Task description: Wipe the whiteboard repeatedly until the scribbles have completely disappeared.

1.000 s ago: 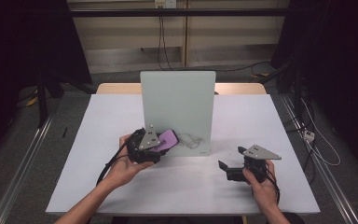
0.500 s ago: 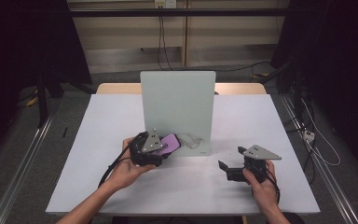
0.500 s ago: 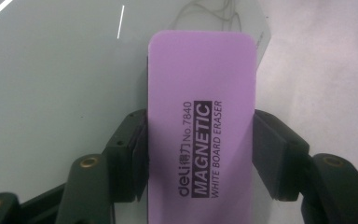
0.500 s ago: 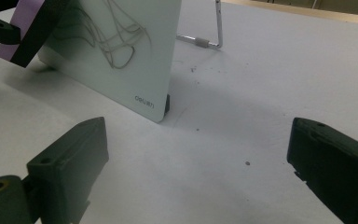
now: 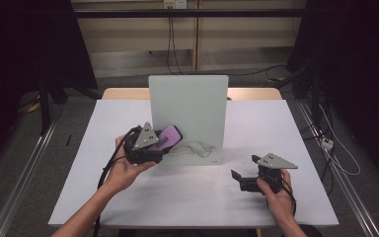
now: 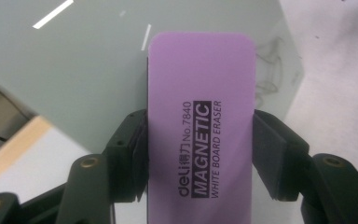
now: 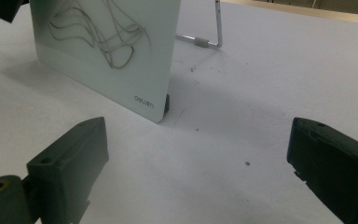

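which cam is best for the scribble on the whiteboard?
The right gripper view: the scribble is close and sharp on the whiteboard, each loop distinct. The high view shows it small and faint at the board's lower edge. The left gripper view catches a smudged part beside the purple eraser.

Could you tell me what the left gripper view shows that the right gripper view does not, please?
The left gripper view shows the purple eraser clamped between the left tongs, its label reading "magnetic white board eraser". The right gripper view shows the open right tongs over the table, the board's logo at its lower corner, and the metal stand behind it. Both share the whiteboard with its pen scribble.
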Demonstrator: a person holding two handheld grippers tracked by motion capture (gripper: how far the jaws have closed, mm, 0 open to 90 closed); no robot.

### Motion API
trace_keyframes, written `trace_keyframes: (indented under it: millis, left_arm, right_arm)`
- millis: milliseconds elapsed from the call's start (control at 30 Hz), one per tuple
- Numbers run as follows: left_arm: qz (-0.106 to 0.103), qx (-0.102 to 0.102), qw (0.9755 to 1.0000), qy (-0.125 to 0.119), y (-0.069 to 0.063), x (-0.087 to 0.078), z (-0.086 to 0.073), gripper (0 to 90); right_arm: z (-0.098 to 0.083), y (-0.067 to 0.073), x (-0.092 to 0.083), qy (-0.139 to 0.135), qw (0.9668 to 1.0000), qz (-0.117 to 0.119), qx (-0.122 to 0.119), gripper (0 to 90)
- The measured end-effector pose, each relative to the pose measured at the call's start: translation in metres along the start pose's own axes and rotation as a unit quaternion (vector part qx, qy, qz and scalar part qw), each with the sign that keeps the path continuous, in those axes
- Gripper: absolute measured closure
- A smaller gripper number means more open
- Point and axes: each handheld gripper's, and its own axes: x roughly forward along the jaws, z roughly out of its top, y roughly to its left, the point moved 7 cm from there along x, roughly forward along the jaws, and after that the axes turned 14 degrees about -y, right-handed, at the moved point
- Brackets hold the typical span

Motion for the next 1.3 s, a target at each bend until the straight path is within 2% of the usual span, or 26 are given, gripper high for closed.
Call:
trace_keyframes:
  millis: [67,133,467,600,1000,1300]
  left_arm:
    - [0.007,-0.003,1.0,-0.003,0.003,-0.002,0.002,41.2]
    - [0.007,0.003,1.0,-0.002,0.002,-0.001,0.001,41.1]
    - [-0.016,0.012,0.9997,0.013,-0.012,0.008,-0.009,41.0]
    - [-0.03,0.016,0.9992,0.024,-0.02,0.014,-0.015,40.9]
    - [-0.052,0.024,0.9973,0.047,-0.037,0.029,-0.028,40.3]
    - [-0.064,0.035,0.9961,0.049,-0.046,0.037,-0.029,40.4]
  right_arm:
    - [0.0,0.0,0.0,-0.001,1.0,0.0,0.002,5.6]
    - [0.0,0.0,0.0,-0.001,1.0,-0.001,0.002,5.6]
    - [0.0,0.001,0.001,-0.001,1.0,0.0,-0.002,5.6]
    - [0.0,0.001,0.0,0.0,1.0,0.001,-0.001,5.6]
    - [0.0,0.001,0.0,0.0,1.0,0.003,-0.003,5.6]
    - [0.0,0.001,0.0,0.0,1.0,0.003,-0.003,5.6]
